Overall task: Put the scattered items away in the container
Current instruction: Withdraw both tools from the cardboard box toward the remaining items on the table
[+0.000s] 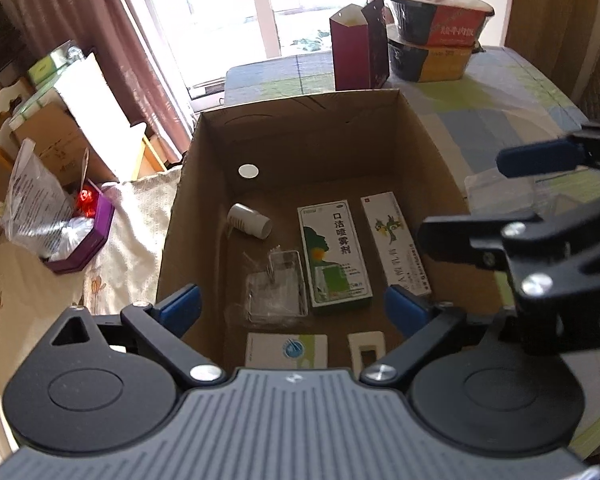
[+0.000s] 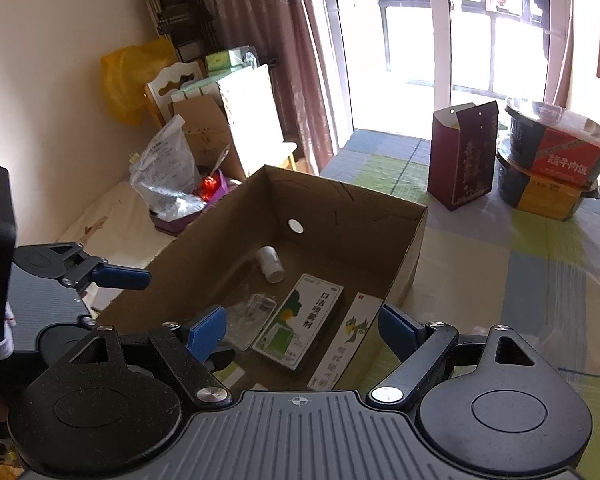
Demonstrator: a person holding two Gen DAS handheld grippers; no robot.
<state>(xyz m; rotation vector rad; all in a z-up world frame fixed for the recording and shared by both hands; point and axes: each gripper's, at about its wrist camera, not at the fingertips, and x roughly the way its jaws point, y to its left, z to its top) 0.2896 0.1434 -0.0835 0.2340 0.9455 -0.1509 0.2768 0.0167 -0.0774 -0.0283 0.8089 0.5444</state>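
Open brown cardboard box (image 1: 320,120) w/ items on its floor: green-white carton (image 1: 334,254) centre, white tube carton (image 1: 396,244) at 3 o'clock, white pill bottle (image 1: 249,221) at 10, clear plastic case (image 1: 276,288) at 7. Left gripper (image 1: 294,306) over box, spread wide, empty. Right gripper (image 2: 302,330) likewise wide, nothing held.

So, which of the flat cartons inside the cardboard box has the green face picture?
The green-and-white carton, lying in the middle between the clear plastic case and the long white carton with a bird drawing.
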